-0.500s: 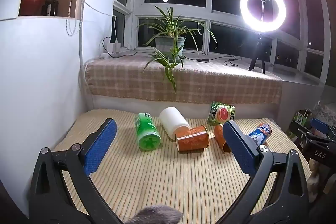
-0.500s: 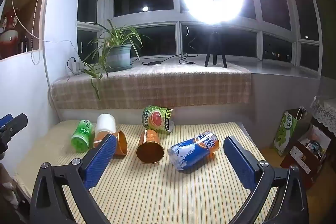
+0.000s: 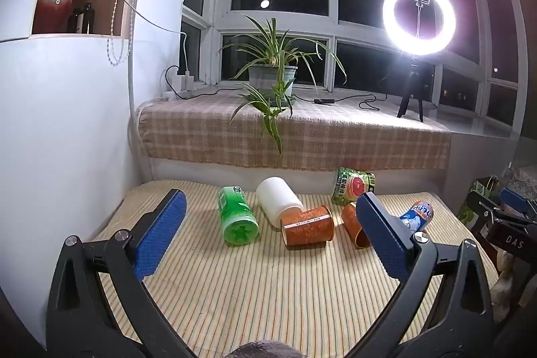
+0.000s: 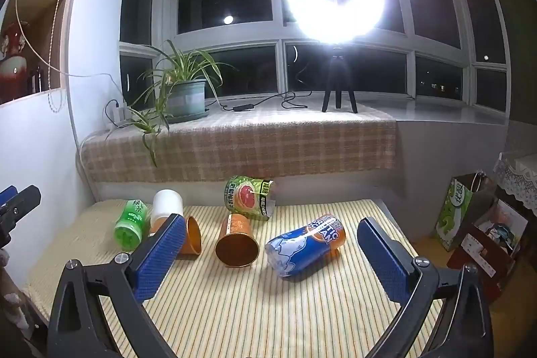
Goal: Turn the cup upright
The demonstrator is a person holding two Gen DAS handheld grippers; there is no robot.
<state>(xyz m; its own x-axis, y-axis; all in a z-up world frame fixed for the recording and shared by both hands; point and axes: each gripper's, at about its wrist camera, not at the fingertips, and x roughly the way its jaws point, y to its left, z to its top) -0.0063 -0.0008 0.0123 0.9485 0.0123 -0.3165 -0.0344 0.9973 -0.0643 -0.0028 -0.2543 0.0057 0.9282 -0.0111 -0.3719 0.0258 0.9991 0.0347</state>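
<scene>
Several cups lie on their sides on a striped mat (image 3: 268, 297): a green cup (image 3: 236, 217), a white cup (image 3: 277, 202), an orange cup (image 3: 307, 225), a second orange cup (image 4: 236, 240), a blue cup (image 4: 307, 244) and a green grapefruit-print cup (image 4: 250, 197). My left gripper (image 3: 272, 237) is open and empty, short of the green and orange cups. My right gripper (image 4: 268, 254) is open and empty, short of the second orange cup and the blue cup. The right gripper's tips also show at the left wrist view's right edge (image 3: 503, 210).
A checked-cloth window ledge (image 3: 295, 136) rises behind the mat, with a potted plant (image 3: 273, 76) and a ring light on a tripod (image 3: 418, 19). A white wall (image 3: 67, 123) borders the left. Bags and boxes (image 4: 470, 223) stand off the mat's right edge.
</scene>
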